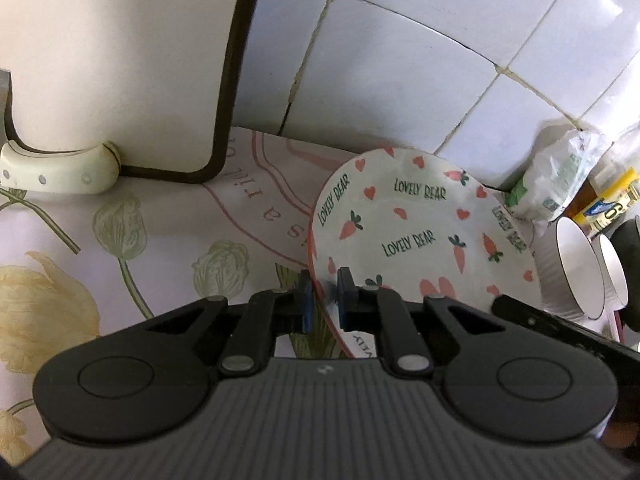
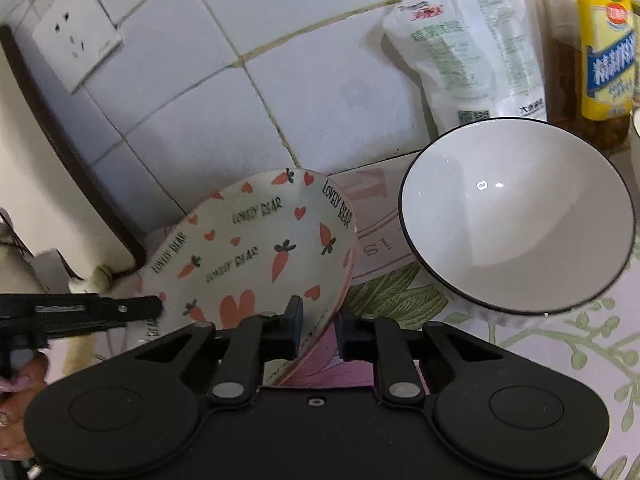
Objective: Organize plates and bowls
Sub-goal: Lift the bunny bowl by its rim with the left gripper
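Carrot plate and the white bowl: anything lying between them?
Nothing sits between the carrot plate and the white bowl; only bare floral tablecloth shows there, clearest in the right wrist view.

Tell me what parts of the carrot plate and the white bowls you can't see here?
- Carrot plate: in both wrist views its near rim is hidden behind each gripper's body, the left gripper and the right gripper.
- White bowls: in the left wrist view a dark shape at the right edge covers their far sides.
- White bowl: in the right wrist view its underside cannot be seen.
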`<state>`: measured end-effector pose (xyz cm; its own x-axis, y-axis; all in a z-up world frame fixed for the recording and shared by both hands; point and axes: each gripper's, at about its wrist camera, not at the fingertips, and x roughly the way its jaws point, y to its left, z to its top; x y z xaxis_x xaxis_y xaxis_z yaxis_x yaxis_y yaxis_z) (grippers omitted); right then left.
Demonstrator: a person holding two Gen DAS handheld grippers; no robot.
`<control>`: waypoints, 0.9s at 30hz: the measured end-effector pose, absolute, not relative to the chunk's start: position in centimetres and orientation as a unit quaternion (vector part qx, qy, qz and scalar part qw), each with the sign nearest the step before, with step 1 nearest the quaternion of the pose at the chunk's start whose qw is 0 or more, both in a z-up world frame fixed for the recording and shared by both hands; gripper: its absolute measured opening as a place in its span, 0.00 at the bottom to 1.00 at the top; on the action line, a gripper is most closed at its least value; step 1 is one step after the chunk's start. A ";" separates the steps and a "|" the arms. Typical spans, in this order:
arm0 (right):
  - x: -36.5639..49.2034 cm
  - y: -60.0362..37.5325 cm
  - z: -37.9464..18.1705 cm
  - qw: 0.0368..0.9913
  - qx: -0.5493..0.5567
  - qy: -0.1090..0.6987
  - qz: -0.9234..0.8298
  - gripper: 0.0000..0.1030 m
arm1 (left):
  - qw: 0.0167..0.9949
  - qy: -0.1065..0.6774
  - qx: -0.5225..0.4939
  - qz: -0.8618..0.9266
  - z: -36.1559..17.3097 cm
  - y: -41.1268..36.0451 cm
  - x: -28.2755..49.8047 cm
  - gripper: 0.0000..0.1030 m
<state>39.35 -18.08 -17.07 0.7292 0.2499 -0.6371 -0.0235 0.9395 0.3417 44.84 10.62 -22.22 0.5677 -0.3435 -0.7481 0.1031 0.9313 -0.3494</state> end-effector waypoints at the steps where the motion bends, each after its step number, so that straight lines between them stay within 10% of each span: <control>1: 39.1 -18.0 -16.8 0.918 0.151 0.360 0.076 0.20 | 0.873 0.448 -0.140 -0.129 -22.0 10.7 44.7 0.10; 27: 22.5 -20.7 -6.1 0.905 0.187 0.350 0.154 0.21 | 0.900 0.420 -0.091 -0.074 -8.3 7.9 24.2 0.11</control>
